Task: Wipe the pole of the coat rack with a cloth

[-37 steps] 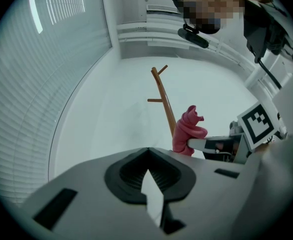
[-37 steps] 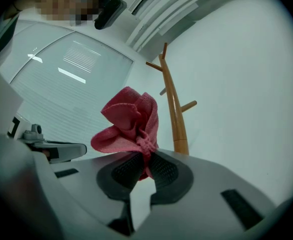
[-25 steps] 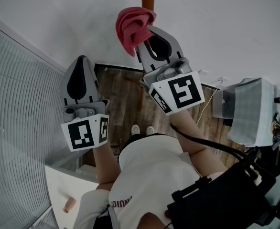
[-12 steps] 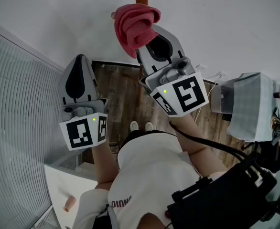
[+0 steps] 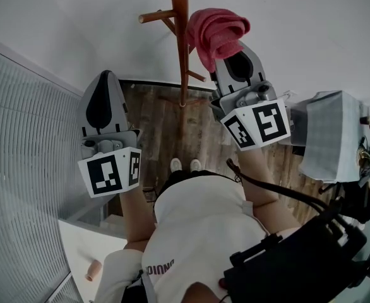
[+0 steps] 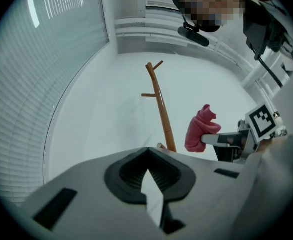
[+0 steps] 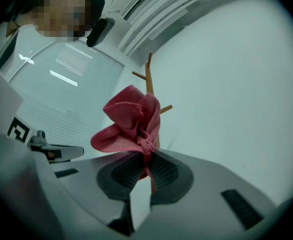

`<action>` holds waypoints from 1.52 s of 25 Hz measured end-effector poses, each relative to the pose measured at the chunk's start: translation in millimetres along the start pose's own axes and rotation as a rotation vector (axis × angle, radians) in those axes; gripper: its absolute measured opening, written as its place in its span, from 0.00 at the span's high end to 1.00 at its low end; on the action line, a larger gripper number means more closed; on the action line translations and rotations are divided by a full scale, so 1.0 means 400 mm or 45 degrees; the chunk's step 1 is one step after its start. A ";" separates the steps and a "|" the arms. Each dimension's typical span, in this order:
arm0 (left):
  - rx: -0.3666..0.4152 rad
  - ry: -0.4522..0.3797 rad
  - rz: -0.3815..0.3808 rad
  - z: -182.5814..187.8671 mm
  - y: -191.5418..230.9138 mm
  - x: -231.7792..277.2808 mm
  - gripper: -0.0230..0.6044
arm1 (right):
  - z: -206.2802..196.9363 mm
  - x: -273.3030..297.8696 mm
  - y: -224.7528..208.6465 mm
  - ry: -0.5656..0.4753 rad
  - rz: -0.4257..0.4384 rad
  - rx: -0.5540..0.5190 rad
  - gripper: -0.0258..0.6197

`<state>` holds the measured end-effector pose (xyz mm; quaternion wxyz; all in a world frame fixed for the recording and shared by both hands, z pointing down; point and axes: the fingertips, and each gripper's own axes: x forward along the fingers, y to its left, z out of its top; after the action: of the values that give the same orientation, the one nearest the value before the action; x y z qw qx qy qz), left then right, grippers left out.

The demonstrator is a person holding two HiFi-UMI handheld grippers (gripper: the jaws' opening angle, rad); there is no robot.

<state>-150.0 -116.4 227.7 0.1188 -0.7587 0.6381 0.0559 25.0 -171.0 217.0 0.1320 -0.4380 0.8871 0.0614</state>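
Currently right gripper (image 5: 230, 55) jaws pinch the bunched pink cloth (image 5: 216, 33) by its lower fold, so the wad sticks out ahead to meet the wood first; cloth hangs just beside the coat rack pole (image 5: 181, 49), not touching; left gripper (image 5: 105, 77) jaws pressed together, empty, off to the left, probably just clear of the wipe.

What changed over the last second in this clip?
The right gripper, shut on the red cloth, moved from in front of the pole to its right; the cloth now hangs apart from it. The left gripper stayed put, shut and empty.
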 end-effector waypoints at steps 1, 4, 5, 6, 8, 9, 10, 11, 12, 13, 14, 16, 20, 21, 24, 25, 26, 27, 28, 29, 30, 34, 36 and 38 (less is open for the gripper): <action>0.001 0.001 -0.002 -0.001 -0.001 0.000 0.94 | -0.017 -0.007 -0.013 0.021 -0.018 0.002 0.89; 0.007 0.004 -0.007 -0.002 -0.004 0.000 0.94 | -0.068 -0.023 -0.050 0.080 -0.063 0.035 0.89; 0.010 0.006 -0.007 -0.002 -0.005 -0.001 0.94 | -0.084 -0.027 -0.060 0.096 -0.074 0.052 0.89; 0.012 0.008 -0.005 -0.002 -0.005 -0.003 0.94 | -0.099 -0.031 -0.070 0.110 -0.084 0.065 0.89; 0.014 0.010 0.001 -0.001 -0.002 -0.009 0.94 | -0.126 -0.037 -0.084 0.140 -0.103 0.081 0.89; 0.015 0.011 0.004 0.000 0.000 -0.012 0.94 | -0.138 -0.039 -0.089 0.153 -0.109 0.087 0.89; 0.016 0.013 0.007 0.001 0.004 -0.016 0.94 | -0.150 -0.040 -0.093 0.166 -0.112 0.093 0.89; 0.016 0.016 0.011 0.000 0.008 -0.020 0.94 | -0.161 -0.039 -0.096 0.177 -0.113 0.100 0.89; 0.015 0.020 0.018 -0.001 0.014 -0.023 0.94 | -0.173 -0.038 -0.099 0.189 -0.114 0.106 0.89; 0.015 0.025 0.027 -0.002 0.020 -0.025 0.94 | -0.184 -0.035 -0.103 0.203 -0.114 0.111 0.89; 0.015 0.031 0.038 -0.004 0.027 -0.026 0.94 | -0.196 -0.032 -0.107 0.218 -0.112 0.116 0.89; 0.016 0.042 0.058 -0.006 0.040 -0.025 0.94 | -0.218 -0.022 -0.115 0.245 -0.108 0.134 0.89; 0.016 0.059 0.089 -0.015 0.065 -0.026 0.94 | -0.262 -0.005 -0.127 0.295 -0.105 0.161 0.89; 0.015 0.063 0.095 -0.019 0.071 -0.026 0.94 | -0.276 -0.001 -0.129 0.311 -0.104 0.165 0.89; 0.014 0.071 0.114 -0.031 0.085 -0.020 0.94 | -0.318 0.011 -0.142 0.357 -0.104 0.177 0.89; 0.013 0.073 0.120 -0.034 0.089 -0.016 0.94 | -0.331 0.014 -0.147 0.370 -0.105 0.184 0.89; 0.013 0.075 0.125 -0.036 0.092 -0.014 0.94 | -0.342 0.017 -0.153 0.381 -0.107 0.194 0.89; 0.013 0.078 0.131 -0.038 0.095 -0.011 0.94 | -0.353 0.020 -0.159 0.392 -0.108 0.203 0.89; 0.014 0.080 0.136 -0.038 0.097 -0.009 0.94 | -0.362 0.023 -0.163 0.403 -0.109 0.211 0.89; 0.015 0.082 0.140 -0.039 0.099 -0.007 0.94 | -0.370 0.026 -0.167 0.414 -0.109 0.217 0.89; 0.015 0.084 0.142 -0.040 0.101 -0.005 0.94 | -0.377 0.028 -0.169 0.423 -0.107 0.219 0.89; 0.030 0.092 0.150 -0.048 0.104 0.004 0.94 | -0.403 0.040 -0.172 0.454 -0.092 0.225 0.89; 0.036 0.098 0.153 -0.052 0.105 0.009 0.94 | -0.420 0.044 -0.174 0.474 -0.091 0.233 0.89; 0.035 0.100 0.157 -0.054 0.110 0.014 0.94 | -0.435 0.048 -0.176 0.493 -0.092 0.239 0.89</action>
<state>-193.7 -134.2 242.6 0.1002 -0.7180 0.6884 0.0244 38.5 -267.4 378.7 0.0016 -0.4588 0.8815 -0.1116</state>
